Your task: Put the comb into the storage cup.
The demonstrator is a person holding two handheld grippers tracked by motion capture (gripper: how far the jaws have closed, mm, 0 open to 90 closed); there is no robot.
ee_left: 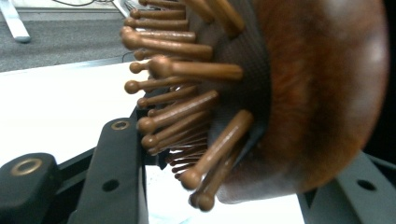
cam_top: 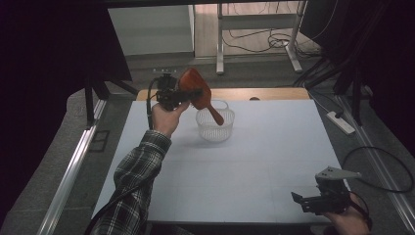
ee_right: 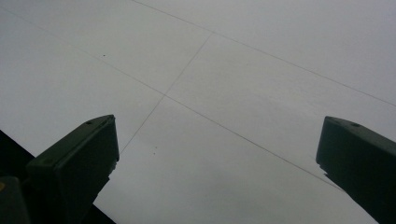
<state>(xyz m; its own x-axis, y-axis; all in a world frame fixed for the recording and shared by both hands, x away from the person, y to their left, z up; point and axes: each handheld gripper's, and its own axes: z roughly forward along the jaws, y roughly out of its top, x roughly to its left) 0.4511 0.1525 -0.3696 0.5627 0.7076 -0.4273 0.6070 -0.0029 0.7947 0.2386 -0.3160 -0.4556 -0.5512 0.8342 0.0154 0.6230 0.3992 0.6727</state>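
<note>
High view: left hand-held gripper (cam_top: 188,94) clamps wooden hairbrush (cam_top: 198,90) above basket (cam_top: 215,125); right hand-held gripper (cam_top: 307,201) spread, empty.

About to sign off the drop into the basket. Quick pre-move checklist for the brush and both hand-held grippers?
1. Grip: left hand-held gripper shut on the head of the reddish-brown wooden paddle hairbrush: ok.
2. Brush position: held in the air, handle slanting down over the rim of the clear round mesh plastic basket: ok.
3. Basket upright on the white table: ok.
4. Basket contents: cannot tell through the mesh.
5. Right hand-held gripper open, nothing between its jaws, at the table's near right corner, well away from the basket: ok.
6. Bristle side faces the left hand-held gripper's camera, close to one jaw; snag on release: cannot tell.
</note>
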